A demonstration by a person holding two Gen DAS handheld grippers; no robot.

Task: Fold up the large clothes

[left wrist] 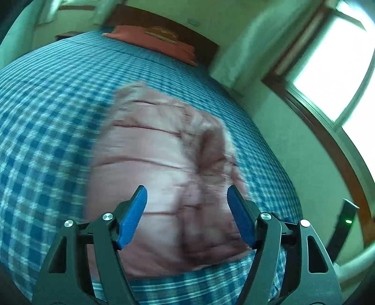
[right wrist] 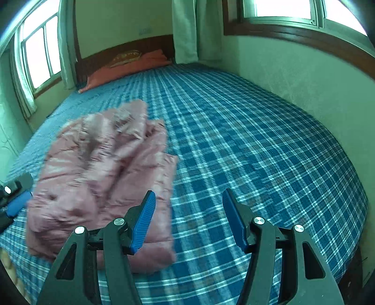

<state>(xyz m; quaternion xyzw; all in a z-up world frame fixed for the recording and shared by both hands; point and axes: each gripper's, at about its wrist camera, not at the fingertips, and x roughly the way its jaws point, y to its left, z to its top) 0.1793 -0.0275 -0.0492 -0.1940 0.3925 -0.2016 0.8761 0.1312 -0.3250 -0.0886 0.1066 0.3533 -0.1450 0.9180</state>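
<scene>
The jacket (right wrist: 103,173) lies folded near the bed's (right wrist: 257,140) near edge; both grippers (left wrist: 187,215) (right wrist: 188,218) hover empty, jaws spread, apparently finished.

Jacket (right wrist: 105,178) on bed (right wrist: 257,152)

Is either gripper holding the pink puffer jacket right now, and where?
Nothing is held. Left gripper and right gripper are open above the pink puffer jacket.

We see daylight glaring white through the windows (right wrist: 283,9), blown out, casting a greenish tint on the walls. The jacket (left wrist: 161,178) and bedspread (left wrist: 46,122) smear with motion blur in the left view. Fisheye bends the edges; corners go dark.
</scene>
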